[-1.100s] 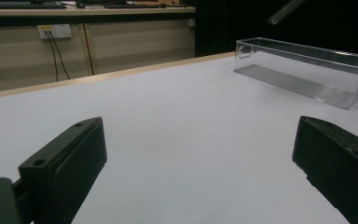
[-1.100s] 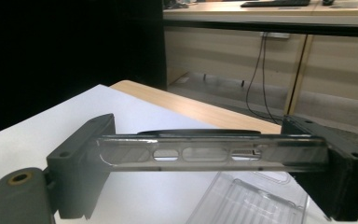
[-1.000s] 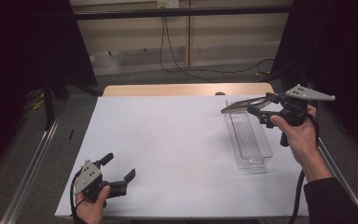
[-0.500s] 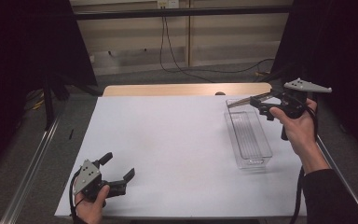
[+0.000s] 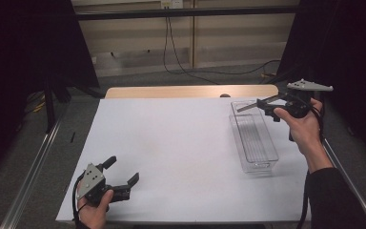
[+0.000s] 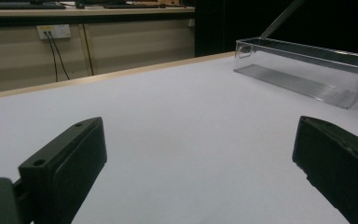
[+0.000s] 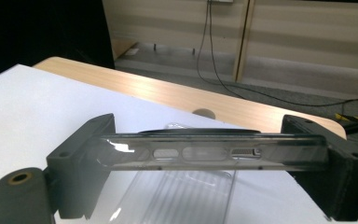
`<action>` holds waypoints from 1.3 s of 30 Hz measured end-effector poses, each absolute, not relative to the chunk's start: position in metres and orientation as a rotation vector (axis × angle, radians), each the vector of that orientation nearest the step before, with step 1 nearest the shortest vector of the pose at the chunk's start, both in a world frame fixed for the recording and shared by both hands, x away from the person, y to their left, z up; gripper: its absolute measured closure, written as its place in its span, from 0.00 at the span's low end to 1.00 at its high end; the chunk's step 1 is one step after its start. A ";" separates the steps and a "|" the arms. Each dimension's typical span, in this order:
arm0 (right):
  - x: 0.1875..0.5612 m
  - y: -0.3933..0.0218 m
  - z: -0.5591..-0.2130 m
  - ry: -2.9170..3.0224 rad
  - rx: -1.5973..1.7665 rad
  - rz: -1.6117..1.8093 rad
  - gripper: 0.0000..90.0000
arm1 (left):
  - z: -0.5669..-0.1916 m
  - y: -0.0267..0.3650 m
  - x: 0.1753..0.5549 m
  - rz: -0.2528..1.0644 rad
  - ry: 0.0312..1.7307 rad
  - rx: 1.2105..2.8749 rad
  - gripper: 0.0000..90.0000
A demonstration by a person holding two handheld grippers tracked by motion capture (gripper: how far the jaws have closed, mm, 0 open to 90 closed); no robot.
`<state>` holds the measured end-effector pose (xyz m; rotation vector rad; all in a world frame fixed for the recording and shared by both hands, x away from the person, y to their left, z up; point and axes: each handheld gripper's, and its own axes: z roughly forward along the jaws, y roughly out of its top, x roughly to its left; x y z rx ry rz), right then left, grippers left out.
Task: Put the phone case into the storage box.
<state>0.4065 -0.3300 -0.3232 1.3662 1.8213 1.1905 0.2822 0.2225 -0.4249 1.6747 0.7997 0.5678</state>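
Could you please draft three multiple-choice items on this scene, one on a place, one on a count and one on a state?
1. Where does the clear tray sit on the white table?
A. On the person's right side
B. At the middle
C. At the left near corner

2. How many clear trays stand on the table?
A. Three
B. One
C. Two

3. What is the state of the left gripper?
A. Shut on the lid
B. Shut on the tray
C. Open, holding nothing

Answers:
1. A, since the high view shows the tray near the table's right edge, below the right gripper.
2. B, as a single tray shows in the high view.
3. C, as its fingers stand wide apart over bare table, while the right gripper grips the flat clear lid.
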 end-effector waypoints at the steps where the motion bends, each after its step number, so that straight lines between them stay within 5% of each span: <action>1: 0.407 -0.330 -0.324 1.827 1.369 1.180 0.13 | -0.425 0.222 0.282 0.566 0.799 1.677 0.03; 39: 0.435 -0.297 -0.355 1.770 1.487 0.970 0.13 | -0.426 0.221 0.281 0.545 0.811 1.679 0.03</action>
